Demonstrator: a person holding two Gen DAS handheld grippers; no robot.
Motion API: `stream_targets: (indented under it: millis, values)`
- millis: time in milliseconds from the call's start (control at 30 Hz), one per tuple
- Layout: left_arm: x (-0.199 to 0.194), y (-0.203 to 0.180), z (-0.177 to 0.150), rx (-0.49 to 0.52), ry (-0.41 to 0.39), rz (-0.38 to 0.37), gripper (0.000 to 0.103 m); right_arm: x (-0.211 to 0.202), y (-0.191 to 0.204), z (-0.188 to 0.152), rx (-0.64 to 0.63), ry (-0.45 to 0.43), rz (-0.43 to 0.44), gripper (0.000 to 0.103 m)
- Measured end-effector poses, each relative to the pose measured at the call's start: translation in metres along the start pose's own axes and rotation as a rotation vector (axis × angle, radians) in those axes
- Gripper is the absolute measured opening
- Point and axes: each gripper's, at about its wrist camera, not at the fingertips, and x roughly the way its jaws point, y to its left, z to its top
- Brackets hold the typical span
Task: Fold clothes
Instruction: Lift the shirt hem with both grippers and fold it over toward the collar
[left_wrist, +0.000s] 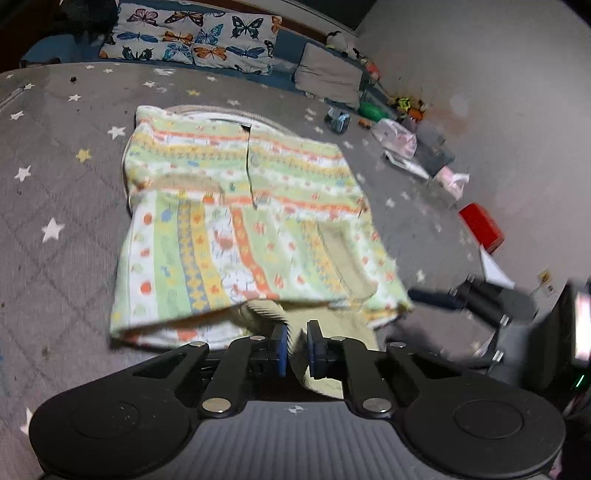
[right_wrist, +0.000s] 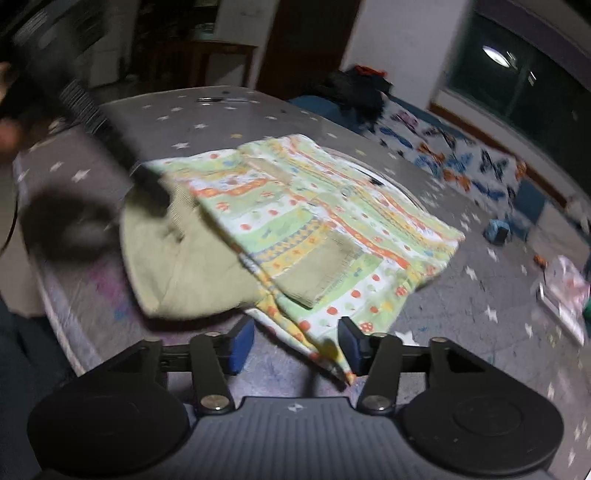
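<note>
The patterned top lies on the grey bed with stars on it, near the bed's front edge; it looks partly folded, because the sleeves seem tucked in and the lower part seems turned up over the middle, but it is blurry so I am not sure; the plain green inside shows at the near end, so I think at least one more fold is left; its long way runs from the near edge of the bed toward the butterfly pillows, with the neck end far away; the left tongs are pinched on the green cloth; the right tongs are wide apart, with a corner of the top lying between them, not gripped.
</note>
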Motion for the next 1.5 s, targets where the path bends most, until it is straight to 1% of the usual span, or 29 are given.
stream_targets:
  millis: [133,367,467,500,633,667,700,767,800,833,867,900,967,1000,1067,1100,1167,1233,1367,1433,1500]
  values:
    - [0.001,0.003,0.021,-0.031,0.015,-0.048,0.012,0.003,0.013,0.001,-0.086,-0.039,0.014,0.056]
    - [0.005,0.018,0.051,-0.136,0.023,-0.112,0.011,0.026,0.027,0.009,-0.143,-0.106,0.057,0.056]
    - [0.007,0.029,0.059,-0.186,0.032,-0.137,0.011,0.025,0.031,0.007,-0.156,-0.135,0.073,0.057]
    - [0.008,0.031,0.061,-0.194,0.038,-0.143,0.011,0.026,0.031,0.007,-0.161,-0.134,0.059,0.061]
    - [0.012,0.035,0.062,-0.209,0.050,-0.156,0.011,0.031,0.033,0.007,-0.167,-0.137,0.017,0.062]
    - [0.012,0.035,0.061,-0.205,0.053,-0.159,0.011,0.033,0.032,0.009,-0.160,-0.141,0.013,0.060]
    - [0.012,0.035,0.060,-0.202,0.057,-0.162,0.011,0.035,0.032,0.010,-0.153,-0.145,0.009,0.056]
    - [0.010,0.035,0.056,-0.184,0.059,-0.165,0.012,0.038,0.031,0.014,-0.134,-0.152,0.005,0.040]
    - [0.006,0.034,0.052,-0.154,0.052,-0.162,0.013,0.039,0.026,0.017,-0.100,-0.152,0.019,0.026]
    - [0.001,0.032,0.047,-0.124,0.045,-0.158,0.015,0.039,0.021,0.020,-0.066,-0.152,0.033,0.022]
    - [-0.004,0.031,0.042,-0.091,0.036,-0.149,0.017,0.039,0.017,0.023,-0.032,-0.152,0.046,0.020]
    - [-0.009,0.029,0.036,-0.052,0.024,-0.132,0.019,0.039,0.011,0.026,0.003,-0.152,0.061,0.016]
    - [-0.020,0.025,0.023,0.024,-0.011,-0.087,0.031,0.037,-0.003,0.032,0.082,-0.147,0.096,0.013]
    - [-0.025,0.022,0.016,0.067,-0.034,-0.056,0.035,0.036,-0.009,0.034,0.109,-0.149,0.105,0.012]
    - [-0.032,0.015,0.002,0.165,-0.082,0.019,0.047,0.034,-0.020,0.040,0.163,-0.152,0.123,0.012]
    - [-0.034,0.010,-0.006,0.223,-0.104,0.063,0.049,0.033,-0.026,0.042,0.190,-0.154,0.132,0.012]
    - [-0.032,-0.002,-0.019,0.341,-0.140,0.155,0.050,0.031,-0.037,0.048,0.242,-0.158,0.149,0.012]
    - [-0.027,-0.010,-0.029,0.426,-0.165,0.220,0.051,0.031,-0.042,0.051,0.263,-0.160,0.154,0.012]
    - [-0.012,-0.016,-0.037,0.534,-0.213,0.358,0.051,0.033,-0.044,0.056,0.285,-0.159,0.148,0.012]
    - [-0.004,-0.015,-0.039,0.585,-0.225,0.415,0.051,0.034,-0.043,0.058,0.289,-0.158,0.141,0.012]
    - [0.005,-0.016,-0.042,0.660,-0.230,0.467,0.051,0.035,-0.041,0.059,0.292,-0.157,0.134,0.012]
